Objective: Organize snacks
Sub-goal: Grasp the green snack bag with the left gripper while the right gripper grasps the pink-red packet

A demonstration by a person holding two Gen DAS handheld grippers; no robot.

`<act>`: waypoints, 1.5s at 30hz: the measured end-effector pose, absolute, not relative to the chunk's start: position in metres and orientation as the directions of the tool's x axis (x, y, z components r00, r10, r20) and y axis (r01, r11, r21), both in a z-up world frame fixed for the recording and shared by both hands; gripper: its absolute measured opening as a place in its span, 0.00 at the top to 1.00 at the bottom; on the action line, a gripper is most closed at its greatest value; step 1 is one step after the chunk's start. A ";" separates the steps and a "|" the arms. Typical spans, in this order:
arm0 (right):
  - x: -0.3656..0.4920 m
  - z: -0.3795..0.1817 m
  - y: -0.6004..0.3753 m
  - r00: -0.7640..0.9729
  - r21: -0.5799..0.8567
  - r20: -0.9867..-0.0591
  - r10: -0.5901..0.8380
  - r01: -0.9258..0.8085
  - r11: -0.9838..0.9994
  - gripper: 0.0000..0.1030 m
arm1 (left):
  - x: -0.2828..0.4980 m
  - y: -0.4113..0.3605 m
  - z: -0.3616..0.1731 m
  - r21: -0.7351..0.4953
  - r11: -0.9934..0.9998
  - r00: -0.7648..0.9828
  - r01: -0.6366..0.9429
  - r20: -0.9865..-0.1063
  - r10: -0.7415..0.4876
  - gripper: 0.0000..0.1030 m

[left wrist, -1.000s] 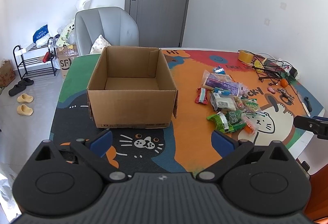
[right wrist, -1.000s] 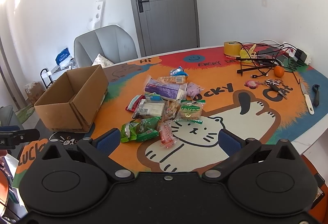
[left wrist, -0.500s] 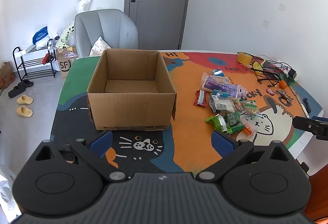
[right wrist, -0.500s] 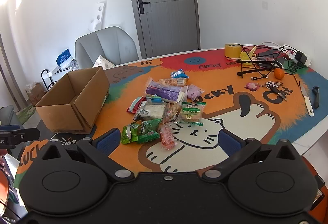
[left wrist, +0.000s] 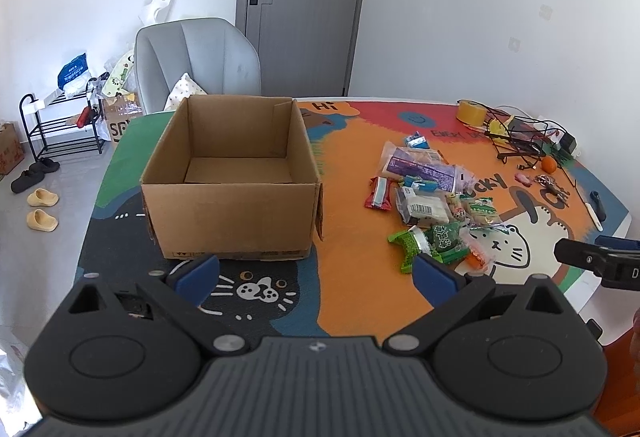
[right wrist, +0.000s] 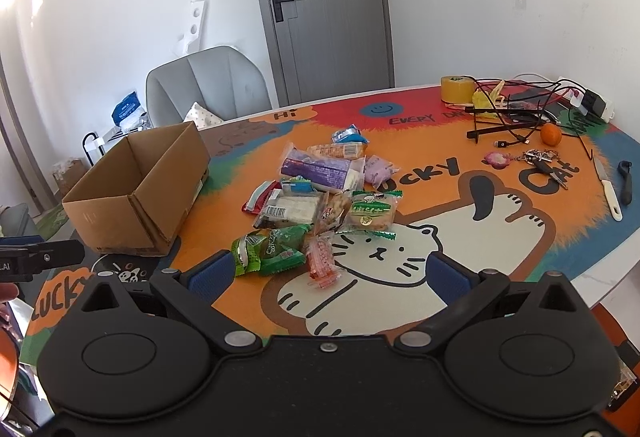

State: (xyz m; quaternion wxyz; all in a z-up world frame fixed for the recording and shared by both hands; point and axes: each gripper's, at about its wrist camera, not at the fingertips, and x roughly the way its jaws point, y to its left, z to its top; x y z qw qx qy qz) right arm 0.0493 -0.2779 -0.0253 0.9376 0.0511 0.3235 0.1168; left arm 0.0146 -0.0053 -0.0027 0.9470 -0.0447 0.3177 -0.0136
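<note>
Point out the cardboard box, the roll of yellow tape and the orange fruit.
cardboard box (left wrist: 232, 217): left wrist view, on its near outer wall.
roll of yellow tape (right wrist: 457, 89): right wrist view, on its side.
orange fruit (right wrist: 551, 135): right wrist view, on its middle.

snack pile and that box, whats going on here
A person holds a two-finger gripper in each hand above a table with a colourful cat mat. Both the left gripper and the right gripper are open and hold nothing. The cardboard box stands open on the left with no snacks visible inside. The snack packets lie in a loose pile on the mat to its right, untouched. Sorting has not begun.
</note>
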 end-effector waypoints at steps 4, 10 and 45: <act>0.057 -0.036 -0.278 0.757 0.171 -0.599 0.261 -0.197 0.965 0.00 | 0.023 -0.017 -0.010 -0.103 0.995 0.803 0.018 -0.591 -0.076 0.01; 0.072 -0.053 -0.285 0.746 0.235 -0.593 0.302 -0.198 0.951 0.00 | 0.038 -0.036 -0.022 -0.100 0.993 0.814 0.063 -0.571 -0.109 0.01; 0.135 -0.115 -0.271 0.686 0.247 -0.628 0.367 -0.271 0.930 0.56 | 0.130 -0.086 -0.096 -0.205 0.975 0.730 0.089 -0.652 -0.204 0.54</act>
